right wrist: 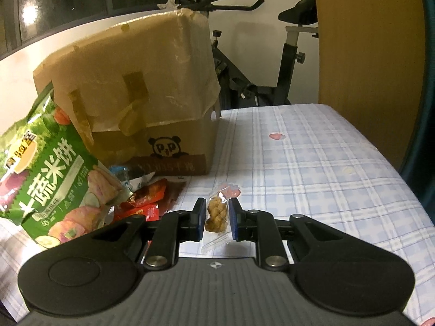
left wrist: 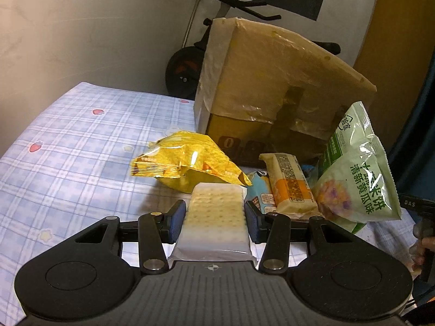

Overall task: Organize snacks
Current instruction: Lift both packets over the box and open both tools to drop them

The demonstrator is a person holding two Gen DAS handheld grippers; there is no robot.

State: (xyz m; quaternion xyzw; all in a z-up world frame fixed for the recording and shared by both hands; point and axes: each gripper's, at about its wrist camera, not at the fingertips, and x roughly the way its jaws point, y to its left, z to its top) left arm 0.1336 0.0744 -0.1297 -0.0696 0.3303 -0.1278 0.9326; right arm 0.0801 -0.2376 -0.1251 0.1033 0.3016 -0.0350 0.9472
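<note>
Here, the left gripper (left wrist: 216, 217) is squeezing a clear-wrapped pack of pale dotted crackers (left wrist: 214, 214), while the right gripper (right wrist: 216, 218) is pinching a small golden twisted pastry (right wrist: 216, 214) in clear wrap.

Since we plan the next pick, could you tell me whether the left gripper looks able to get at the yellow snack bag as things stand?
Probably not yet: the left gripper is occupied by the cracker pack held between its pads, though the yellow snack bag lies uncovered just ahead.
</note>
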